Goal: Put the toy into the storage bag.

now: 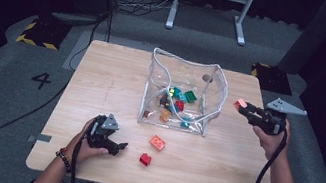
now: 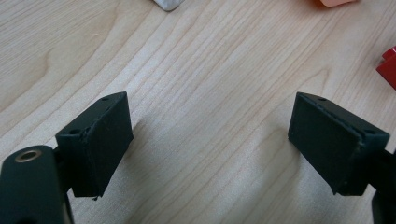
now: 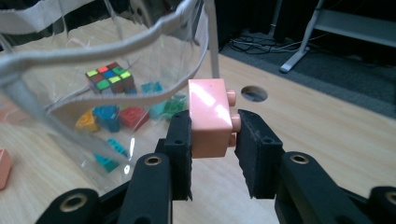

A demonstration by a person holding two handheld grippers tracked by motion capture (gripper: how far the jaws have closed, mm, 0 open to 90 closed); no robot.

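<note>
My right gripper [image 3: 212, 135] is shut on a salmon-pink brick [image 3: 210, 116], held in the air just right of the clear plastic bag [image 1: 183, 95]; in the high view that brick [image 1: 240, 103] sits at the tip of the right gripper [image 1: 244, 107]. Inside the bag lie several coloured bricks [image 1: 176, 105] and a small puzzle cube [image 3: 110, 77]. My left gripper [image 1: 120, 146] rests low on the table at the front left, jaws open and empty [image 2: 210, 140]. An orange brick [image 1: 157, 142] and a red brick [image 1: 145, 159] lie on the wood just right of it.
The wooden table [image 1: 101, 85] has a round cable hole [image 3: 252, 93] beyond the bag. Cables trail from both grippers over the front edge. A white desk frame [image 1: 208, 8] stands on the carpet behind the table.
</note>
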